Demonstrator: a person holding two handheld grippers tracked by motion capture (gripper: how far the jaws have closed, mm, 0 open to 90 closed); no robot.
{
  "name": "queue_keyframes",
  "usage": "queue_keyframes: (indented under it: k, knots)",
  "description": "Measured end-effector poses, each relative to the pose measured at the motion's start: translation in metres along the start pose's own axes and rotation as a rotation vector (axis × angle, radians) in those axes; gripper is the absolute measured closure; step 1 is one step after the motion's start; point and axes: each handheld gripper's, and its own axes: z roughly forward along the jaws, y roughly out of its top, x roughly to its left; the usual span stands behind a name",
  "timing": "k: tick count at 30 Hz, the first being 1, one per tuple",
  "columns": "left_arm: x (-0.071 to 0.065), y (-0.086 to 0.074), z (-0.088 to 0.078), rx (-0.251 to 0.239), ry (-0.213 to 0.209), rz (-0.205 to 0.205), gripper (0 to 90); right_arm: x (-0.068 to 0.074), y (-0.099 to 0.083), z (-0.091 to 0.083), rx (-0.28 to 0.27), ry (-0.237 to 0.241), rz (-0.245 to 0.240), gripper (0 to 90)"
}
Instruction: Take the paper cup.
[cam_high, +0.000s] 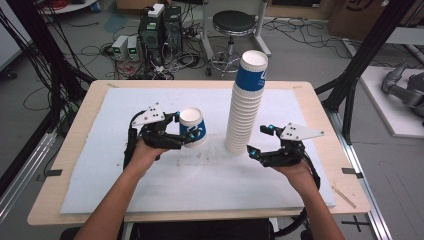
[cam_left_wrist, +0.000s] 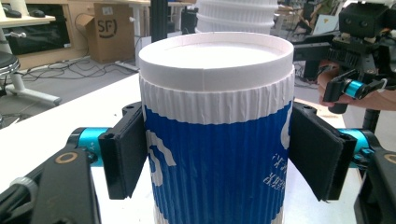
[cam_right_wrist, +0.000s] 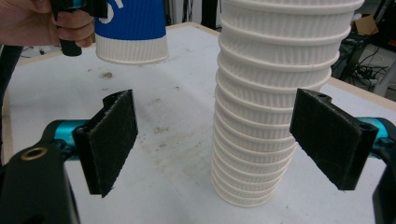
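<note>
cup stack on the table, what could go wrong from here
1. The cup stack is tall and leans; the open right hand-held gripper sits right beside its base, so a nudge may topple it.
2. The left hand-held gripper holds the single cup above the table by its sides; squeezing might dent it, loosening might drop it.

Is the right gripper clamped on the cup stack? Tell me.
No, the right gripper stands open, its pads apart from the cup stack between them.

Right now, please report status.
Left tongs shut on single cup, lifted off table. Right tongs open beside cup stack. Nothing blocking.
</note>
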Motion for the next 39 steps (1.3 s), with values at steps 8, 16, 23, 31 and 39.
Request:
queue_keyframes:
  k: [8, 16, 23, 31, 39]
  knots:
    - [-0.008, 0.000, 0.003, -0.023, 0.005, -0.010, 25.7, 0.009, 0.000, 0.004, -0.004, 0.030, -0.012, 15.4]
    - [-0.012, 0.004, 0.010, -0.019, -0.016, -0.012, 25.8, 0.021, 0.001, 0.019, -0.004, 0.109, -0.017, 15.4]
    - [-0.020, 0.009, 0.016, -0.018, -0.041, 0.000, 25.7, 0.029, 0.004, 0.027, -0.013, 0.147, -0.022, 15.5]
    - [-0.029, 0.015, 0.026, -0.013, -0.065, 0.015, 25.8, 0.034, 0.007, 0.034, -0.016, 0.162, -0.026, 15.5]
    - [-0.032, 0.018, 0.029, -0.008, -0.076, 0.022, 25.8, 0.036, 0.009, 0.036, -0.019, 0.168, -0.030, 15.5]
